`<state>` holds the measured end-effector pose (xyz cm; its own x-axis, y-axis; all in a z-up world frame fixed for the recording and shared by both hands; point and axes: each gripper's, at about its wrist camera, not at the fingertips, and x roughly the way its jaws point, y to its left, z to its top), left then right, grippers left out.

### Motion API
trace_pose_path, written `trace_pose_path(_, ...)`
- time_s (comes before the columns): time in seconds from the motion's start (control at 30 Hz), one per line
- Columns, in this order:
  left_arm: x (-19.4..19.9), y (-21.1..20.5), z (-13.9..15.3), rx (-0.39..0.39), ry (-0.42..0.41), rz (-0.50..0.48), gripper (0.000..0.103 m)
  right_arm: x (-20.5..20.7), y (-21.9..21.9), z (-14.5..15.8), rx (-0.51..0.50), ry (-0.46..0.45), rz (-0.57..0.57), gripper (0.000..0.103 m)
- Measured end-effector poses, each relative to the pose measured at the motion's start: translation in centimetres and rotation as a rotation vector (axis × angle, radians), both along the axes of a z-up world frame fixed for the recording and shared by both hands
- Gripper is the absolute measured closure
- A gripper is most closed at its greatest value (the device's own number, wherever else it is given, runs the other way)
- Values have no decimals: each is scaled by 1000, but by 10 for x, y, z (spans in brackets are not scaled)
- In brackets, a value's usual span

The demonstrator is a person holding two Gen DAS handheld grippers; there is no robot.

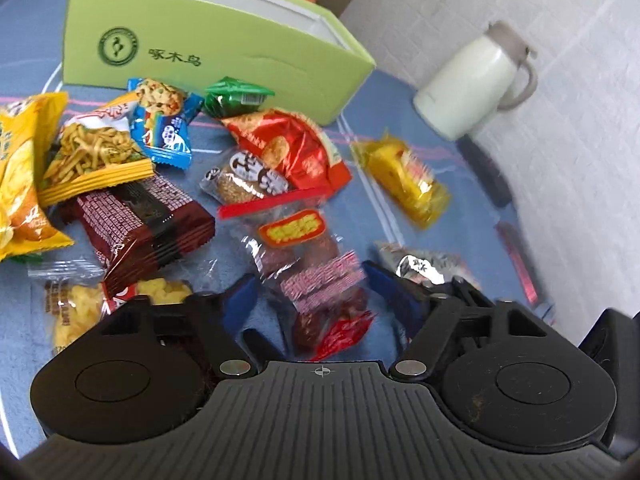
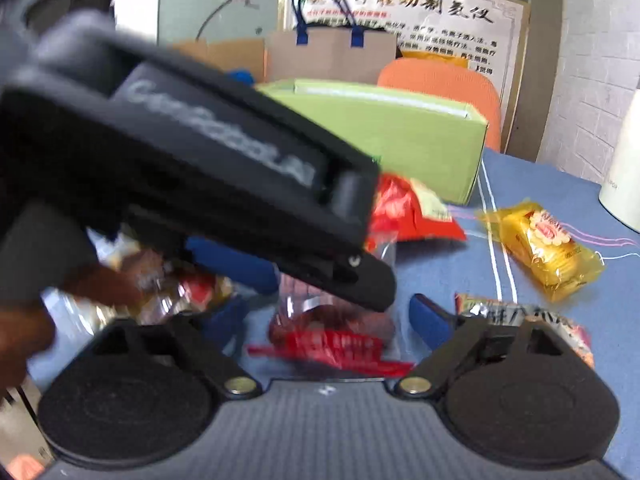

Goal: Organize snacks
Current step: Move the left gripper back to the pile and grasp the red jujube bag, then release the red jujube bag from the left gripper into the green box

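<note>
Several snack packets lie on a blue cloth before an open green box (image 1: 208, 46). My left gripper (image 1: 310, 300) is open, its blue fingers on either side of a clear bag of red dates (image 1: 308, 264) that lies on the cloth. My right gripper (image 2: 332, 316) is open too, over the same bag's red-printed end (image 2: 332, 340). The left gripper's black body (image 2: 200, 168) crosses the right wrist view and hides the snacks on the left. A yellow cake packet (image 1: 404, 178) lies to the right, also in the right wrist view (image 2: 548, 248). A silver packet (image 1: 424, 266) lies near my left gripper's right finger.
A red crisp bag (image 1: 292, 148), a dark brown wafer pack (image 1: 144, 224), a noodle-snack bag (image 1: 96, 152), a blue packet (image 1: 164, 120) and a green packet (image 1: 236, 96) crowd the cloth's left and middle. A white jug (image 1: 476, 80) stands at the right by a white brick wall. An orange chair (image 2: 440, 80) is behind the box.
</note>
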<state>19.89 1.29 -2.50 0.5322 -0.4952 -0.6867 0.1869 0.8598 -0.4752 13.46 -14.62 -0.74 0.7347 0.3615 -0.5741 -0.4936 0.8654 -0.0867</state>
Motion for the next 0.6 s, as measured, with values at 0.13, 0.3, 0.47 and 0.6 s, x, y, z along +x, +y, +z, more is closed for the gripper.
trace_pose_path(0.13,-8,-5,-3,14,-16,-6,86,-4,-4,7,6,11,-4,35)
trace_pose_path(0.3,-6,0,27,-58,-81,-18,87,2,-10,42,33,-64,-20,35)
trace_pose_path(0.47,37,2,75,-71,-189,-24,87,57,-3,79,3,-182,-13,35)
trace_pose_path(0.6,100,7,102,-60,-239,-11,87,127,5,96,-3,-199,2,35)
